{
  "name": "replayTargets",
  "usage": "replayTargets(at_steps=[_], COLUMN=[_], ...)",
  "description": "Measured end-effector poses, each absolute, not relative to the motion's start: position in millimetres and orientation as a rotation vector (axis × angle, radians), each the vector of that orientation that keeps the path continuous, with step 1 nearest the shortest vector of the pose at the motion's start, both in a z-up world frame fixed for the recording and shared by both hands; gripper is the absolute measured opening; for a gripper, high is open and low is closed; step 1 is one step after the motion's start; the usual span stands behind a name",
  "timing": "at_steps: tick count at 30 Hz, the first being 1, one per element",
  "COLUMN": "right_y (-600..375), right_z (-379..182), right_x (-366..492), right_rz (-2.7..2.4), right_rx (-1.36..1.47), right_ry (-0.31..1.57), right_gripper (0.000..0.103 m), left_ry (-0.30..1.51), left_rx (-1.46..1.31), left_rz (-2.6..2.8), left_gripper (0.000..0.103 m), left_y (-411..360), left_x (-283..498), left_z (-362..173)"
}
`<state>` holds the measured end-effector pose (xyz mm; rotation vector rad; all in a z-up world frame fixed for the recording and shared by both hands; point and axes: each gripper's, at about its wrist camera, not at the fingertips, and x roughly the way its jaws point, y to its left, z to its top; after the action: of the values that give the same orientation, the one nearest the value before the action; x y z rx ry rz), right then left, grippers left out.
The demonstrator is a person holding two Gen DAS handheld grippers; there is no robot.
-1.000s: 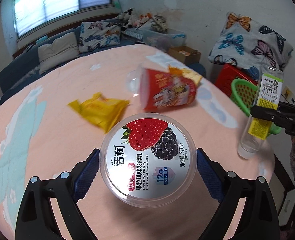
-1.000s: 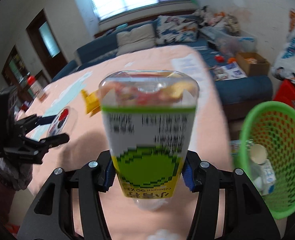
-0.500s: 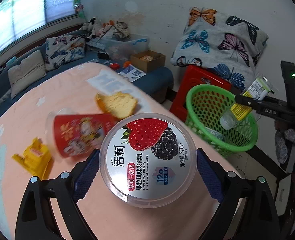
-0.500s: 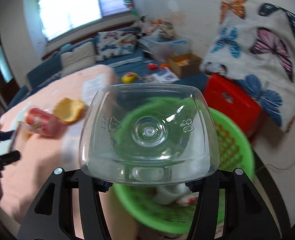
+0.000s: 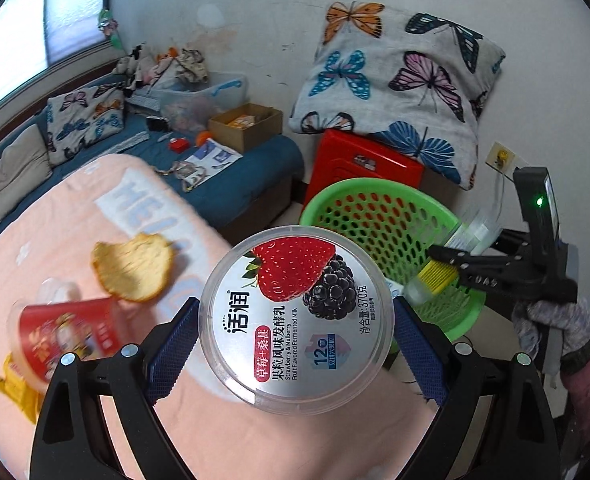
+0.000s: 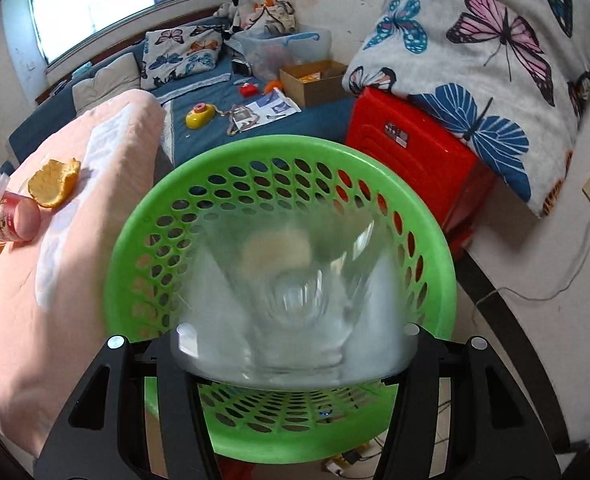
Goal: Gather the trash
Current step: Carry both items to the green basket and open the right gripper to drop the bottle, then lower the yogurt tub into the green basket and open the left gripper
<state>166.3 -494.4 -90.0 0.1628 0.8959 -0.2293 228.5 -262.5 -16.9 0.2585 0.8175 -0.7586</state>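
Right tongs point(image 6: 295, 344), just opening, release a blurred clear bottle point(image 6: 291, 304) over the green basket point(image 6: 127, 248), centre frame. Left tongs point(image 5: 295, 332) grip a yogurt tub point(image 5: 295, 320) (lower centre); it likely goes next.

Green perforated basket point(image 6: 143, 232), silver yogurt lid point(image 5: 295, 324) printed with strawberry and blackberry, red cup point(image 5: 71, 332), orange peel point(image 5: 133, 266), peach tablecloth point(image 5: 55, 224), butterfly-patterned cushion point(image 5: 399, 80).

Black gripper point(image 5: 295, 344), blue pads point(image 5: 171, 344)
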Motion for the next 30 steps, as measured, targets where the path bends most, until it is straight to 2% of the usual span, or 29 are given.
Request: replayTargets(at_steps=[2, 19, 30], right_y=[-496.2, -502.3, -510.4], right_z=[-89.0, -71.3, -73.0], right_x=[163.5, 133.7, 119.8], right_rz=[-0.231, -0.22, -0.213], right_rx=[0.168, 0.237, 0.297], right_ry=[0.888, 0.818, 0.81], right_gripper=[0.062, 0.067, 0.069], left_ry=[0.818, 0.882, 0.934], left_rx=[0.266, 0.302, 0.294], left_rz=[-0.771, -0.831, -0.826], left_gripper=[0.09, 0.09, 0.091], left_y=[-273.6, -352.9, -377.1], left_x=[228.6, 241.1, 256.6], left_z=[-17.5, -40.6, -59.2])
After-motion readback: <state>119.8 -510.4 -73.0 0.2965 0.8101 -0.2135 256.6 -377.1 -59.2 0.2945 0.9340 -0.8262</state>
